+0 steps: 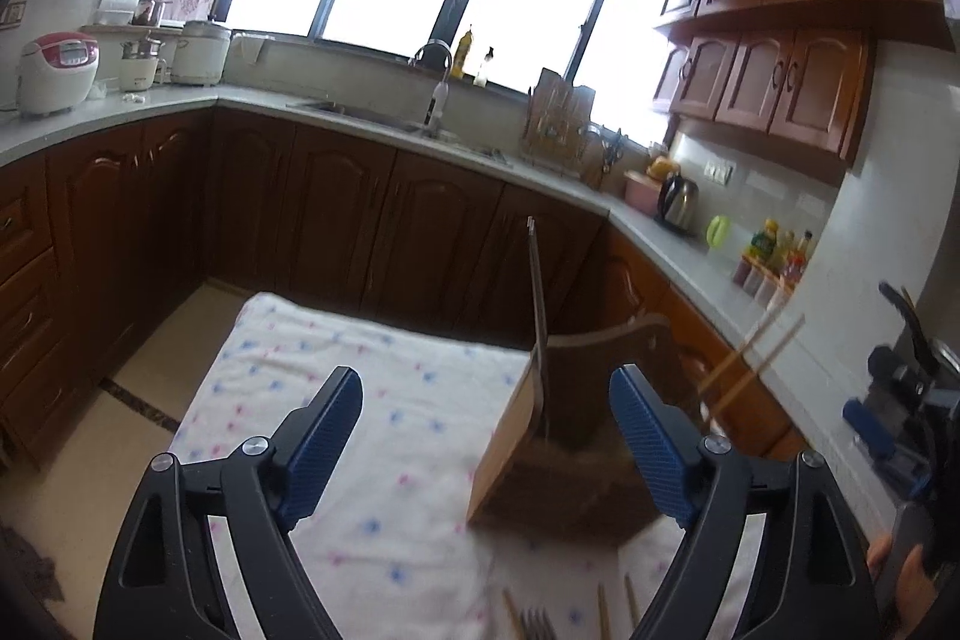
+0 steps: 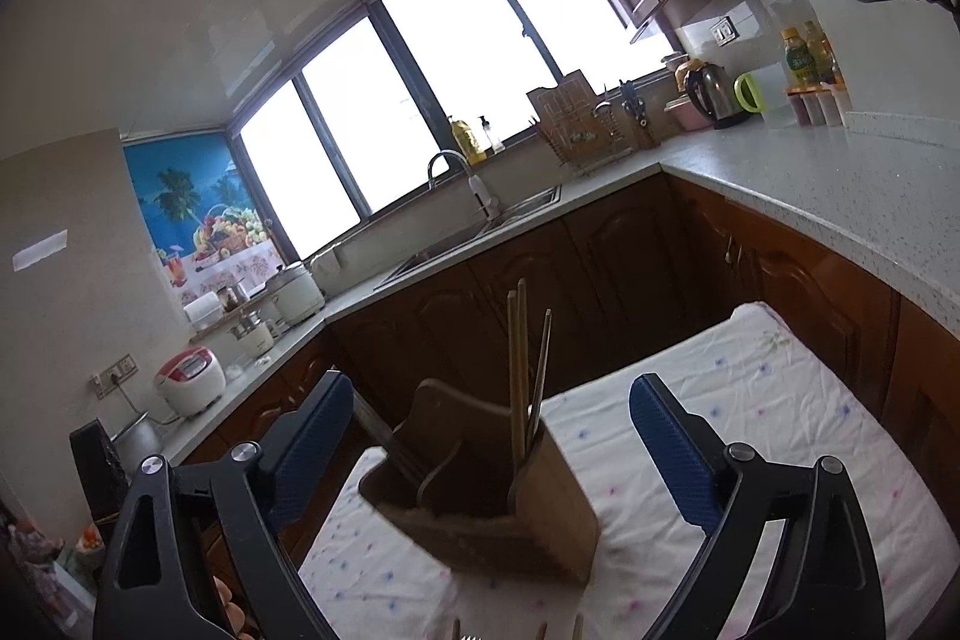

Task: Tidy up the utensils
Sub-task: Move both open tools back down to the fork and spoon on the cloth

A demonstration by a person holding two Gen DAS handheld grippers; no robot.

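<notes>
Both grippers, left and right, have fingers wide apart, empty. The holder stands mid-frame on the surface, chopsticks upright inside.

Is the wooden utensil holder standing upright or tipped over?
Upright: the wooden utensil holder stands on the cloth, mouth up, chopsticks rising from it.

fork: cut by bottom edge | chopsticks: blurred

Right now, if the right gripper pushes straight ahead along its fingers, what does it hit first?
Probably the wooden utensil holder, which stands dead ahead between the open fingers of the right gripper, with chopsticks sticking out of it. How far off it is remains unclear.
</notes>
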